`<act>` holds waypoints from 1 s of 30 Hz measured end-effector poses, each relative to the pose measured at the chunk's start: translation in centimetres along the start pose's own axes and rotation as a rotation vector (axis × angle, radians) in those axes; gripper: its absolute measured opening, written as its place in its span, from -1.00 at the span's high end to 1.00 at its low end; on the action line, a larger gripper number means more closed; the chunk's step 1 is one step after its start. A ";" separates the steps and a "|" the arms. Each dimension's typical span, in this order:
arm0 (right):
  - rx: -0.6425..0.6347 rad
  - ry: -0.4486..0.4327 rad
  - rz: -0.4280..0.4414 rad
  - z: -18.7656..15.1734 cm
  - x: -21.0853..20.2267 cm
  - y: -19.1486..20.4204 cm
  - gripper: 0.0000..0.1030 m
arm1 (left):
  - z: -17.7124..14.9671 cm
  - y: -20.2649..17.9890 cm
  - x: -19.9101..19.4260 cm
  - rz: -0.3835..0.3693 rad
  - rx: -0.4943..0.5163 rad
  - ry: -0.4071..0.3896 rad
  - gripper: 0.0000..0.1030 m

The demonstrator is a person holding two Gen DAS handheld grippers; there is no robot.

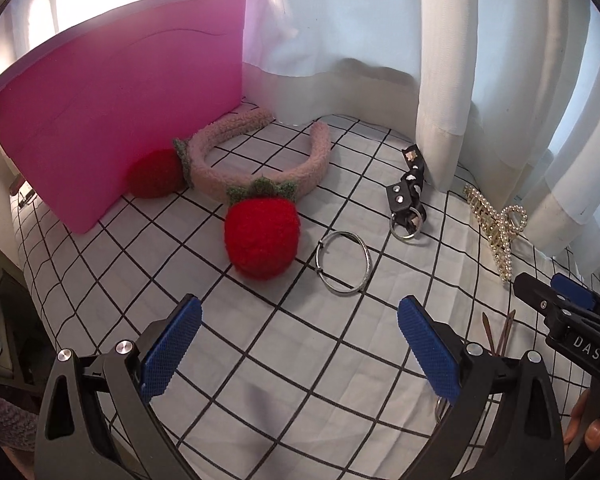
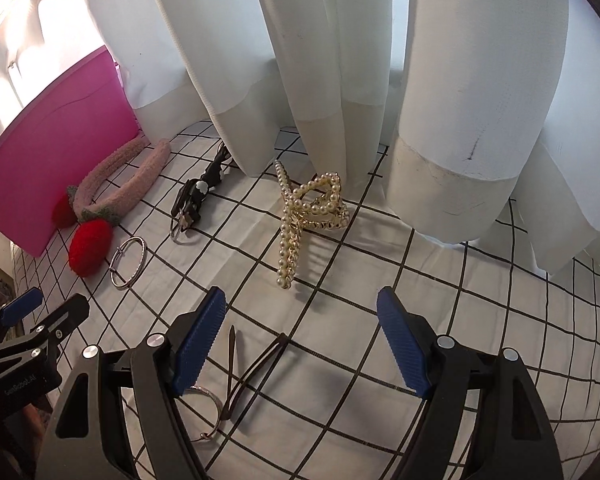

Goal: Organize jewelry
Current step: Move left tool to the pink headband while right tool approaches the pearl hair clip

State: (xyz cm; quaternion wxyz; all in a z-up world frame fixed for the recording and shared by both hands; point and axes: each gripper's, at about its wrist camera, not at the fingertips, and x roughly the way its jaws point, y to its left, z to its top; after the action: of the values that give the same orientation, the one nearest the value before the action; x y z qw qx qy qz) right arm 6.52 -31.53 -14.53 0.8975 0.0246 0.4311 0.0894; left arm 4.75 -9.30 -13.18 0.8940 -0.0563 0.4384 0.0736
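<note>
The pink box (image 1: pixel 132 120) stands ahead and to the left of the left gripper (image 1: pixel 300 344), on the checked cloth (image 1: pixel 300 380); its inside faces away, so what it holds cannot be told. Leaning against its near wall lies the fuzzy pink headband (image 1: pixel 260 168) with two red woolly strawberries, one touching the box, the other straight ahead of the left gripper's blue pads.

Just right of that strawberry lies a thin silver bangle (image 1: pixel 343 262), flat on the cloth. Farther ahead and right is a black leather strap with metal rings (image 1: pixel 408 200), by the white curtain (image 1: pixel 440 80).

The pearl hair claw (image 2: pixel 308 216) stands ahead of the right gripper (image 2: pixel 300 344), near the curtain hem. Close under the right gripper's left finger lie dark hairpins (image 2: pixel 252 368) and a thin ring (image 2: pixel 208 412), partly hidden by it.

Both grippers tilt steeply down toward the cloth, side by side. The left one's jaws stand wide apart with nothing between them; the right one's jaws are likewise spread and empty. A fingertip (image 1: pixel 580 424) shows at the lower right edge of the left wrist view.
</note>
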 end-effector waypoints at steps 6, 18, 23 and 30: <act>0.019 -0.013 0.003 0.4 1.5 0.4 -0.45 | 2.6 2.8 1.4 0.032 -0.032 -0.050 -0.88; 0.062 -0.009 -0.052 1.5 3.6 1.2 -0.45 | 6.9 6.1 5.7 0.053 -0.086 -0.018 -0.88; 0.048 -0.010 -0.090 2.2 4.7 2.1 -0.45 | 8.3 6.9 7.3 0.051 -0.100 0.001 -0.88; 0.038 0.001 -0.125 2.5 6.2 3.0 -0.45 | 9.3 7.5 9.0 0.068 -0.089 0.035 -0.88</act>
State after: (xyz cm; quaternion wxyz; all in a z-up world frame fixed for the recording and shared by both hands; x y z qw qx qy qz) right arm 11.82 -27.41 -17.35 0.9006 0.0147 0.4338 0.0252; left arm 16.02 0.30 -14.95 0.8797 -0.0822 0.4522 0.1222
